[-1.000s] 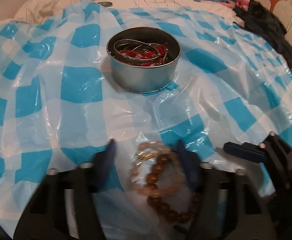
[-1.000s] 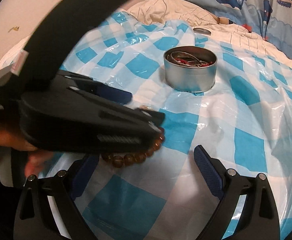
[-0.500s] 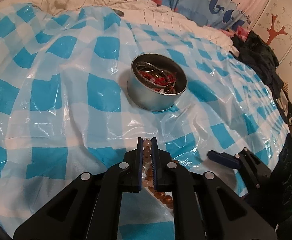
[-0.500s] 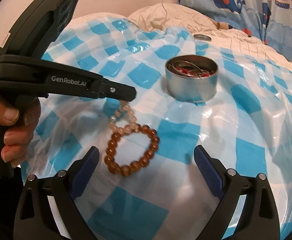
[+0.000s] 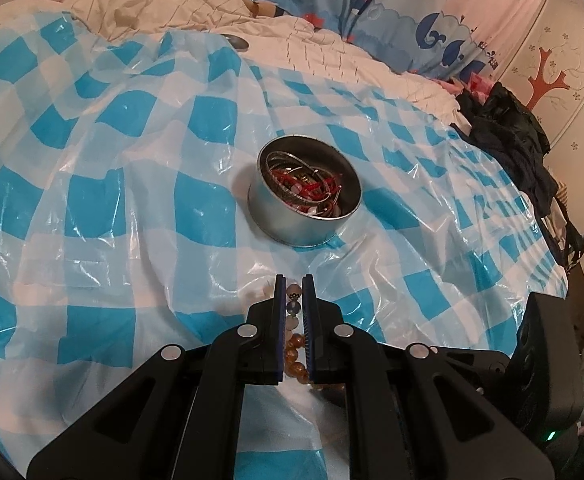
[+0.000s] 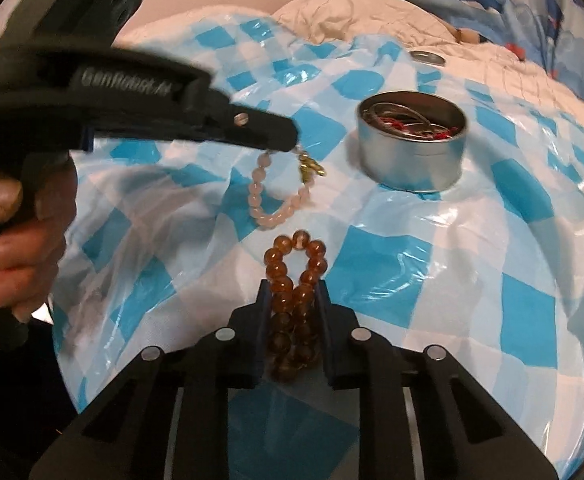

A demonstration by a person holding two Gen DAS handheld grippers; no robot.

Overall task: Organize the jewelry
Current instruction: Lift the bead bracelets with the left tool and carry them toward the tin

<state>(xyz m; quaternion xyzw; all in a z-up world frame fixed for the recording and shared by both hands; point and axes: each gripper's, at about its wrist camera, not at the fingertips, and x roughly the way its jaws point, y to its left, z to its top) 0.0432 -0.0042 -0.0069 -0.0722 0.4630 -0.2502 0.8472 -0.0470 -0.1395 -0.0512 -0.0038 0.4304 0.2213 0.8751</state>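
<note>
My left gripper (image 5: 293, 285) is shut on a pale pink bead bracelet (image 6: 261, 202) with a gold clasp, which dangles from its tip (image 6: 290, 142) just above the blue-checked plastic sheet (image 6: 472, 280). Below it lies an amber bead bracelet (image 6: 297, 266). The jaws of my right gripper (image 6: 292, 287) are closing, and their pads press on the near half of the amber loop. A round metal tin (image 5: 292, 226) holding bangles and red cord pieces stands further back, also seen as the tin (image 6: 410, 160) in the right wrist view.
The tin's lid (image 6: 428, 57) lies behind it on a rumpled white quilt (image 5: 164, 4). Dark clothes (image 5: 508, 128) are piled at the right edge of the bed. A person's hand (image 6: 24, 240) grips the left tool's handle.
The left gripper shut on the pale bracelet and lifted it clear of the amber one. The right gripper went from wide open to closed on the amber bracelet.
</note>
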